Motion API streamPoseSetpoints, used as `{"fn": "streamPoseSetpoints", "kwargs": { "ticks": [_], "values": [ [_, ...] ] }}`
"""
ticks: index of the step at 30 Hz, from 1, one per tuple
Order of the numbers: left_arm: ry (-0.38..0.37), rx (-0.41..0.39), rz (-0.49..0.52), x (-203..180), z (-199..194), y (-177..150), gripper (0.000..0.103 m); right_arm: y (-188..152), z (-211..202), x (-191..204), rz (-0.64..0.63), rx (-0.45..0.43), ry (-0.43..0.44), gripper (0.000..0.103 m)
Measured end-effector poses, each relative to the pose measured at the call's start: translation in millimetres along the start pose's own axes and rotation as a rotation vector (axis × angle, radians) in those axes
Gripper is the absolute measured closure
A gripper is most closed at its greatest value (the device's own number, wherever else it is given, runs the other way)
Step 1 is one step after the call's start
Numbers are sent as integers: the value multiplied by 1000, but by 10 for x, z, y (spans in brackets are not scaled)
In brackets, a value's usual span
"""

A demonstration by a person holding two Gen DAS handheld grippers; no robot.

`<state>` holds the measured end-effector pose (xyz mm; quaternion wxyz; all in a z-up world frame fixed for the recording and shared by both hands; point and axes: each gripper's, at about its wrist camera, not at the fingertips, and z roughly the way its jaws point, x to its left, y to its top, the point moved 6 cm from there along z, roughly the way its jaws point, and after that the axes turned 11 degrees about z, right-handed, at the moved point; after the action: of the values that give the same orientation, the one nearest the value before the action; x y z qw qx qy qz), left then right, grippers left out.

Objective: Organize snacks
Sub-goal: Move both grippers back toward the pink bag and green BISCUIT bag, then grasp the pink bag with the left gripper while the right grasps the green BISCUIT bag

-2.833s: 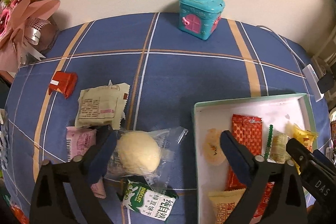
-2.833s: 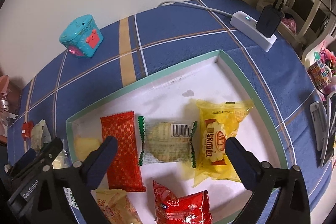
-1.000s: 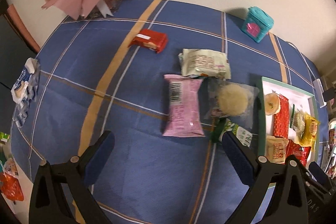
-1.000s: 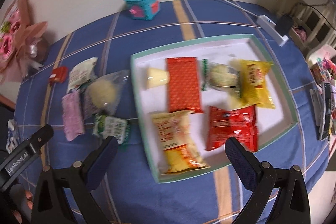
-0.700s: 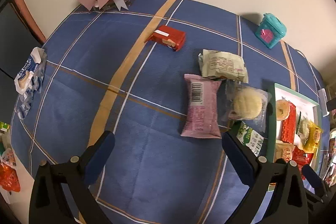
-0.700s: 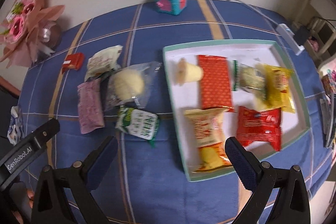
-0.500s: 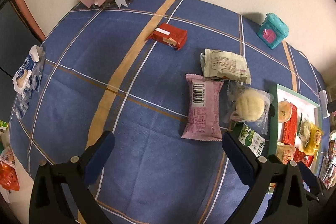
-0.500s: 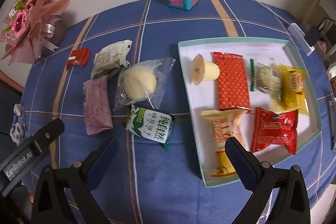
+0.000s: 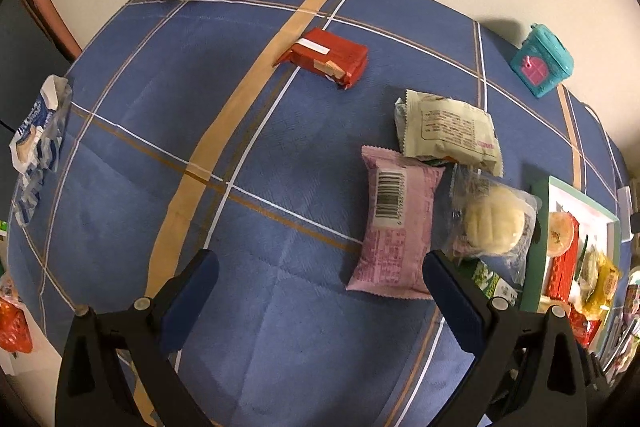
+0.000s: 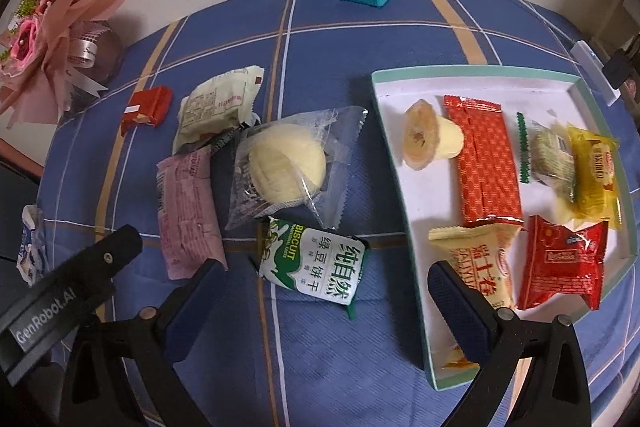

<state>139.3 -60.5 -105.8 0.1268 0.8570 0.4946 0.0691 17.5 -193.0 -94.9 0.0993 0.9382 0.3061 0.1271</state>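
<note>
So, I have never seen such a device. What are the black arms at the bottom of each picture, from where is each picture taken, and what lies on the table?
They are two hand-held grippers; a person carries one in each hand. Each has a camera looking forward along its fingers. The left gripper and the right gripper are both open and hold nothing. On the blue plaid tablecloth, five snacks lie loose: a green biscuit packet, a clear-wrapped bun, a pink packet, a cream packet and a small red packet. The white tray already holds six snacks.
</note>
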Motion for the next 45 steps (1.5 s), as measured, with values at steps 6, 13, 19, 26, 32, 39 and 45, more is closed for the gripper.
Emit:
{"fn": "streamPoseSetpoints", "kwargs": {
  "ticks": [6,13,19,26,32,39,45],
  "values": [
    [-22,-8,-12,-7,65,77,1,22,131,27,5,13,-10,10],
    [-49,-21,20,-170,163,142,1,21,294,8,11,35,-27,17],
    [-89,-10,15,-293,289,119,6,7,377,36,5,41,-30,21],
    [-98,17,21,-364,435,92,32,20,487,46,16,53,-19,23],
    [-115,37,18,-398,530,60,44,25,598,70,15,53,-21,23],
    [-103,40,21,-401,569,35,47,-8,716,119,-2,38,-34,24],
    [-107,44,16,-396,586,27,48,-22,722,136,4,37,-31,29]
  ]
}}
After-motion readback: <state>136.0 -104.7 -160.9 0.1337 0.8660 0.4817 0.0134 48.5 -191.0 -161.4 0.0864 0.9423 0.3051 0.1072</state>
